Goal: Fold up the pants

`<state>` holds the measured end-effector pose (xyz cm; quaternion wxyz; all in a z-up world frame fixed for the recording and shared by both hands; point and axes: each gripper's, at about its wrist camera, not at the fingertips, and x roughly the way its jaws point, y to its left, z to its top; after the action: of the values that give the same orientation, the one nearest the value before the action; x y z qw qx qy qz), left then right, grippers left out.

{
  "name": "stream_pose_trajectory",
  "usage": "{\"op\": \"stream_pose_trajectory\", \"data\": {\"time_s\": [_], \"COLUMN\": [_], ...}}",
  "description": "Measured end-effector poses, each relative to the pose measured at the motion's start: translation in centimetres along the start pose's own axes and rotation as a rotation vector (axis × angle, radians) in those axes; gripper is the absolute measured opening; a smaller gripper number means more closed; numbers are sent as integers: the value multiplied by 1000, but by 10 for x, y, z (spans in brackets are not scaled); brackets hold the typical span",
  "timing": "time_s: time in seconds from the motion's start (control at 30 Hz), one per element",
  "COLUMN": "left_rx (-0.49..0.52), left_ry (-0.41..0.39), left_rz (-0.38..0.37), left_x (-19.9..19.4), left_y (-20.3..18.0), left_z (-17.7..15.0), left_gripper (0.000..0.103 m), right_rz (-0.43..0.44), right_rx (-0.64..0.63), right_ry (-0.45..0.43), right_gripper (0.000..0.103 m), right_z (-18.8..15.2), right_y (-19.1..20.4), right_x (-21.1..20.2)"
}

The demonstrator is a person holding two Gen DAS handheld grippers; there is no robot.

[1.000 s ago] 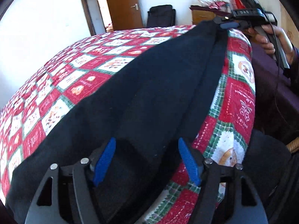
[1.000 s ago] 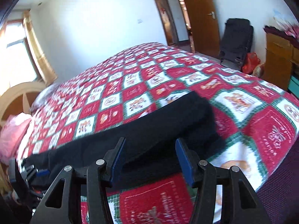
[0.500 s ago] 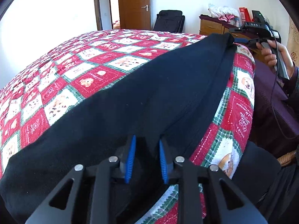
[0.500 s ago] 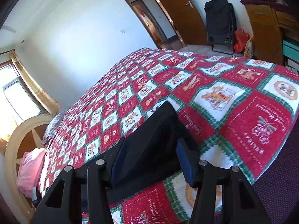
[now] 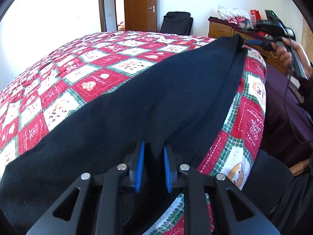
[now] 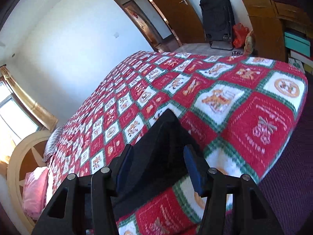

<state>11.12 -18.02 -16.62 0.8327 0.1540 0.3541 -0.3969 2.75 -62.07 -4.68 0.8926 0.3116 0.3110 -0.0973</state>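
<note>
Black pants (image 5: 156, 98) lie along the near edge of a bed with a red, white and green quilt (image 5: 93, 78). My left gripper (image 5: 153, 152) is shut on a pinch of the pants' cloth at one end. My right gripper (image 6: 156, 156) is open, its blue-padded fingers on either side of the far end of the pants (image 6: 166, 135), which rises between them. In the left wrist view the right gripper (image 5: 254, 42) and the hand holding it show at the far end.
A wooden dresser (image 6: 273, 23) with clutter stands to the right, and a black folded chair (image 6: 217, 17) beside a brown door (image 6: 176, 9). A purple bed skirt (image 5: 283, 107) hangs below the quilt edge. A pink pillow (image 6: 37, 190) lies by the headboard.
My left gripper closed on the pants' cloth. My right gripper moved in over the pants' far end and tilted; it stays open.
</note>
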Motion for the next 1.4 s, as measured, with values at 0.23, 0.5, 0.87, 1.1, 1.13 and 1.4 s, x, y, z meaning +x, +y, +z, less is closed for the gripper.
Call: {"op": "stream_pose_trajectory", "data": {"time_s": [0.23, 0.5, 0.87, 1.1, 1.13, 1.4], "left_rx": [-18, -42, -84, -79, -75, -22], "left_ry": [-16, -25, -56, -52, -48, -27], "left_rz": [-20, -40, -53, -60, -58, -31], "left_x": [-2, 0, -3, -4, -4, -9], "left_y": [2, 6, 10, 9, 9, 3], "left_z": [0, 0, -6, -6, -6, -5], "left_gripper": [10, 10, 10, 10, 10, 8], "right_rz": [66, -38, 151, 60, 68, 105], "right_rx": [-69, -4, -192, -69, -52, -19], "right_ry": [30, 92, -24, 68, 69, 43], "right_gripper": [55, 4, 3, 3, 3, 3], "right_z": [-8, 32, 64, 18, 15, 9], "right_y": [15, 11, 70, -27, -35, -45], "right_x": [11, 62, 30, 35, 34, 42]}}
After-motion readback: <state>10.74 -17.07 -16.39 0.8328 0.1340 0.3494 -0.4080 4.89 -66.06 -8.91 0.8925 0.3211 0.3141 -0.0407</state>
